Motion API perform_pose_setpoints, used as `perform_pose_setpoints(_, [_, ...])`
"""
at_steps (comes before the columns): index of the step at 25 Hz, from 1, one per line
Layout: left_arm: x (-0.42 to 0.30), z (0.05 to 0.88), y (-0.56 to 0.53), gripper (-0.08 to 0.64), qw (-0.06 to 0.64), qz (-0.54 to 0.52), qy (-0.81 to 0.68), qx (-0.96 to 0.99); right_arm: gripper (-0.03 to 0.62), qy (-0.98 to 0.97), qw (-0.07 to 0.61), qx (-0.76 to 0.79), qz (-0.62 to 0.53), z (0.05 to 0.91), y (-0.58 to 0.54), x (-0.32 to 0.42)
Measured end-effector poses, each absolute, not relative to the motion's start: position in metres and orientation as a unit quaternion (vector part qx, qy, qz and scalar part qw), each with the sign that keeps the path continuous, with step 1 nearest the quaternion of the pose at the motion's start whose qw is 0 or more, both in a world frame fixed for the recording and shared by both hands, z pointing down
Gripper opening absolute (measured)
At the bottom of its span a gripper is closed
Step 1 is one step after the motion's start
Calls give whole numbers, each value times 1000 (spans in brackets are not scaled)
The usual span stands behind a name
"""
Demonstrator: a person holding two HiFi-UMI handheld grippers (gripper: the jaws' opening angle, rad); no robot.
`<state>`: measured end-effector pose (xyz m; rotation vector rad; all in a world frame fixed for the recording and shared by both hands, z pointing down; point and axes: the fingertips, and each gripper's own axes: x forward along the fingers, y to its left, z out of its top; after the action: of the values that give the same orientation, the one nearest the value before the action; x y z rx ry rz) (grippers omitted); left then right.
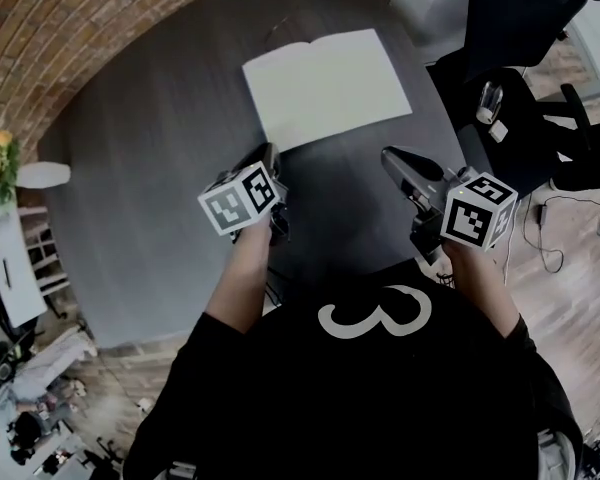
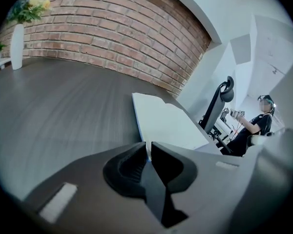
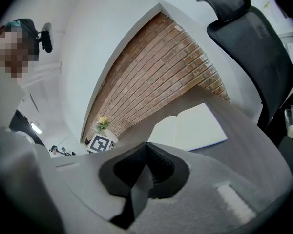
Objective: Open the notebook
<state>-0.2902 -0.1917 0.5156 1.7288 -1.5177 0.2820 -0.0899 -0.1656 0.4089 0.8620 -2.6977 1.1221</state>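
Note:
The notebook (image 1: 325,86) lies open and flat on the dark grey round table (image 1: 150,198), its blank white pages facing up. It also shows ahead in the left gripper view (image 2: 166,123) and in the right gripper view (image 3: 190,128). My left gripper (image 1: 269,154) hovers just short of the notebook's near left corner, its jaws a narrow slit apart with nothing between them (image 2: 149,147). My right gripper (image 1: 391,155) is held near the notebook's near right corner, apart from it. Its jaws meet at the tips and hold nothing (image 3: 147,145).
A black office chair (image 1: 520,28) stands at the table's far right edge. A white vase with yellow flowers (image 1: 40,175) sits at the left rim by the brick wall (image 2: 112,28). A seated person (image 2: 256,126) is far off. A white shelf (image 1: 10,258) stands left.

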Motion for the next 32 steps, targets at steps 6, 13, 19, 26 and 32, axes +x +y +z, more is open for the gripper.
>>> perform_pose_setpoints(6, [-289, 523, -192, 67, 385, 134, -600, 688, 2, -873, 54, 286, 391, 434, -152, -89])
perform_pose_setpoints(13, [-282, 502, -165, 135, 397, 108, -606, 680, 2, -890, 57, 253, 374, 416, -153, -82])
perform_pose_setpoints(19, [-233, 431, -138, 94, 348, 60, -583, 732, 2, -918, 56, 207, 334, 380, -151, -76])
perform_pose_setpoints(26, [-163, 360, -91, 61, 307, 22, -559, 770, 2, -951, 59, 154, 261, 324, -108, -45])
perform_pose_setpoints(32, [-109, 322, -56, 4, 272, 20, -523, 807, 2, -969, 62, 124, 204, 301, -72, -30])
